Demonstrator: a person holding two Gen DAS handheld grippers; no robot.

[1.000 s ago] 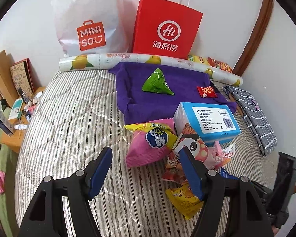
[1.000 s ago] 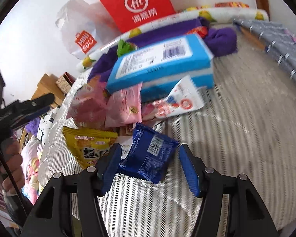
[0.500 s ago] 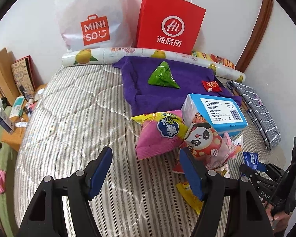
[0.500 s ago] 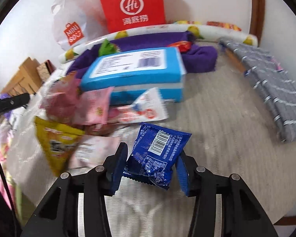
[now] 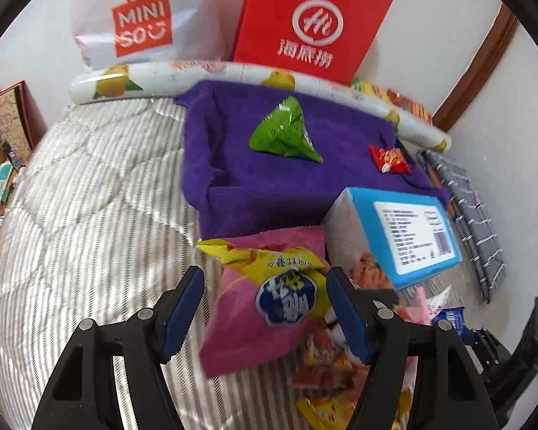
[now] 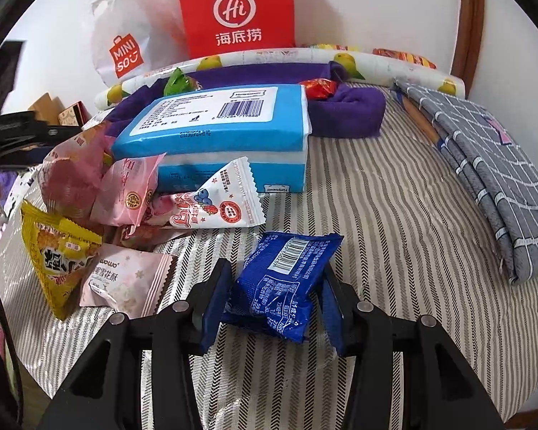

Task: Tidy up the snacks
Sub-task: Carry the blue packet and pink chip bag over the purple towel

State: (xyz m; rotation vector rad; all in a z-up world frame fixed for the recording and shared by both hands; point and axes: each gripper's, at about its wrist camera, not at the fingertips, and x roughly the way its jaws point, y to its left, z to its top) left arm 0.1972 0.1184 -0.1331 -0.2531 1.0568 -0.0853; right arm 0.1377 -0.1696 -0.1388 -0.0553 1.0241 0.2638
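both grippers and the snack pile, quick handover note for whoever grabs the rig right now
Right gripper: shut on the blue snack packet, low over the striped bedcover.
Left gripper: open, its fingers either side of the pink chip bag, not gripping.
Done: green packet and small red packet lie on the purple towel.
Left: the pile beside the blue tissue pack, including the yellow bag, pale pink packet and white blueberry packet. Likely place the blue packet on the towel next.

Striped bed (image 6: 394, 215), purple towel (image 5: 269, 179), snacks (image 6: 125, 197)
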